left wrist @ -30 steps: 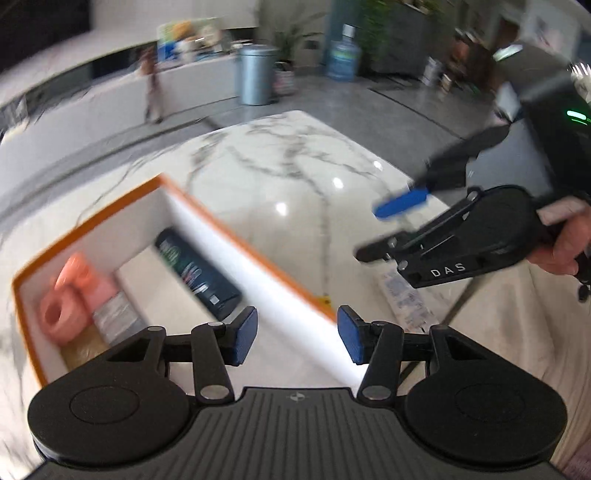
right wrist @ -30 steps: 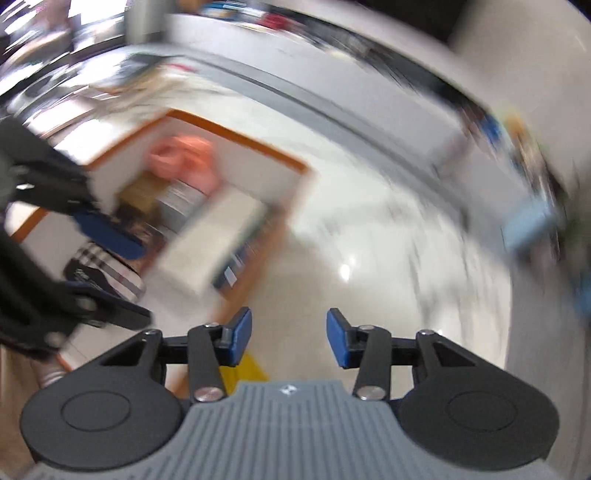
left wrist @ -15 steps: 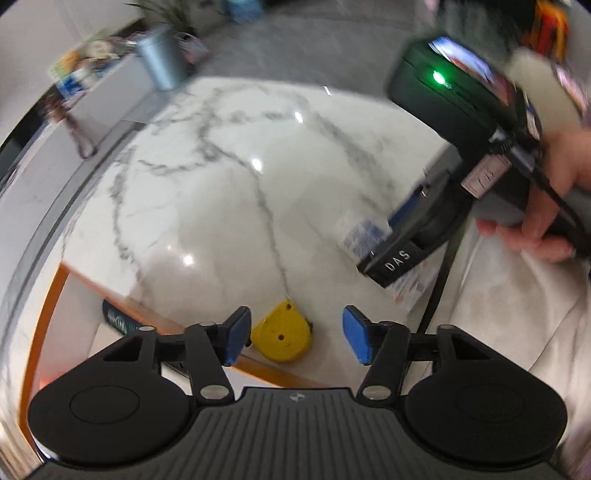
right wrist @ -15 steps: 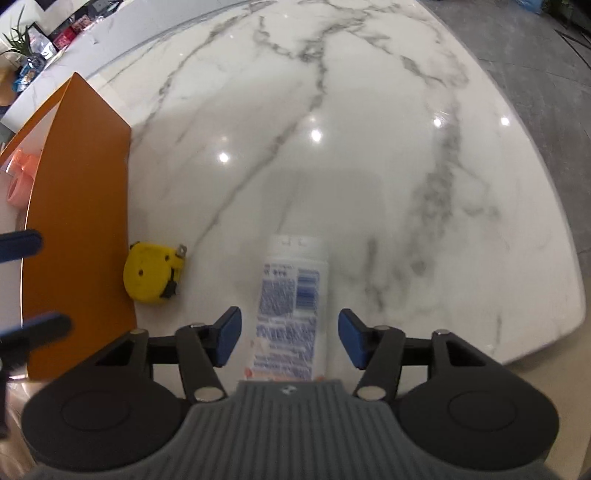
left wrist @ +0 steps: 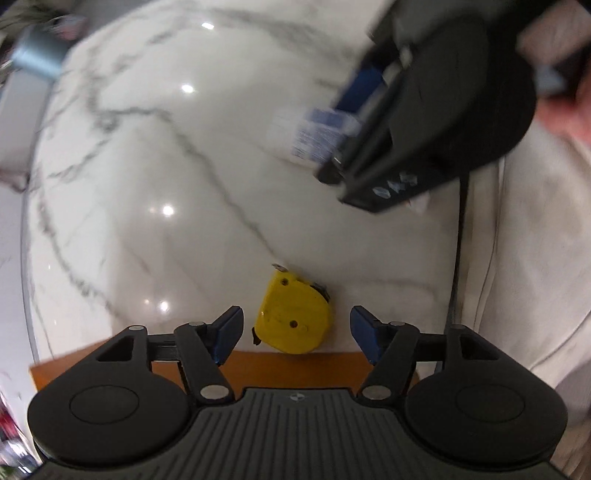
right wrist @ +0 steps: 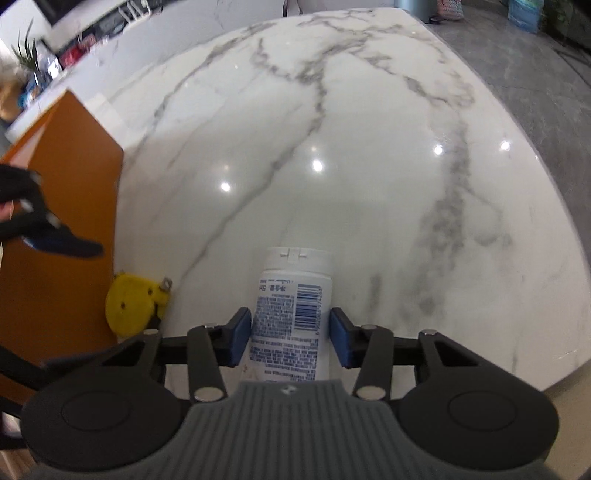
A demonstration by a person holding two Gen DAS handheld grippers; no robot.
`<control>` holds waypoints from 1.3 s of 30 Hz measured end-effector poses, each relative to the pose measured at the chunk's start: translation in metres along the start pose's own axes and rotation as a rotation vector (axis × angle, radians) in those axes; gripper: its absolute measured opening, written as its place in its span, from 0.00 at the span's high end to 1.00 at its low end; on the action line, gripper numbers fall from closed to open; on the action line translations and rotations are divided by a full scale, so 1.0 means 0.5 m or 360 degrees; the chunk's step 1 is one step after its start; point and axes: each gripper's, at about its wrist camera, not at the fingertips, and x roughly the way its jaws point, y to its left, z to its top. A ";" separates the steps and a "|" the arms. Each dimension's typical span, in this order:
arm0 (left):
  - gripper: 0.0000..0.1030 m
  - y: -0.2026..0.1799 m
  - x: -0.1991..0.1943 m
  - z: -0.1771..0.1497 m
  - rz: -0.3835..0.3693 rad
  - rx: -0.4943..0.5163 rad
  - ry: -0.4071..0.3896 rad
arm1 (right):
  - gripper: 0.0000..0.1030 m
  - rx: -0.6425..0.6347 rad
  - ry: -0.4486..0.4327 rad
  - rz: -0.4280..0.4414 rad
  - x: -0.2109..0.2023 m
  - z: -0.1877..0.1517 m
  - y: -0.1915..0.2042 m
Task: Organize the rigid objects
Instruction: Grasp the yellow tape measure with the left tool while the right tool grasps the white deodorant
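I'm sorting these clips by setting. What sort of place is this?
Probably a home or showroom-style living space, not a workshop: a glossy marble-look table, a grey tiled floor with a metal bin on it, and a potted plant by a long white counter.

Both views were bright, lit from overhead. Small white glare spots sat on the glossy desk (right wrist: pixel 369 184), strung across it beyond the tube (right wrist: pixel 291 314). In the left wrist view, the right hand-held gripper (left wrist: pixel 417 122) beyond the tape measure (left wrist: pixel 295 317) was smeared by motion blur; the tape measure itself stayed sharp and cast a soft shadow. Fisheye bending curved the desk's edges in both views.
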 end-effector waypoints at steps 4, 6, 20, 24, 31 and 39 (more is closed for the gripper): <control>0.24 -0.005 0.036 0.013 -0.0045 0.0136 0.0121 | 0.54 0.0002 -0.0023 0.0059 0.000 0.003 -0.004; 0.26 -0.004 0.049 0.018 -0.0046 0.0167 0.0155 | 0.54 0.0003 -0.0035 0.0081 0.001 0.006 -0.006; 0.34 0.026 0.077 -0.005 -0.0108 0.0113 0.0205 | 0.53 0.0011 -0.0052 0.0162 -0.001 0.011 -0.020; 0.39 0.029 0.075 -0.017 -0.0120 0.0056 0.0205 | 0.53 0.0018 -0.0051 0.0169 -0.003 0.013 -0.023; 0.40 0.072 0.066 -0.030 -0.0187 -0.0408 0.0130 | 0.54 0.0054 -0.0069 0.0131 -0.005 0.006 -0.027; 0.38 0.116 0.056 -0.042 -0.0166 -0.0749 -0.0044 | 0.53 0.0100 -0.0087 0.0067 -0.008 -0.001 -0.038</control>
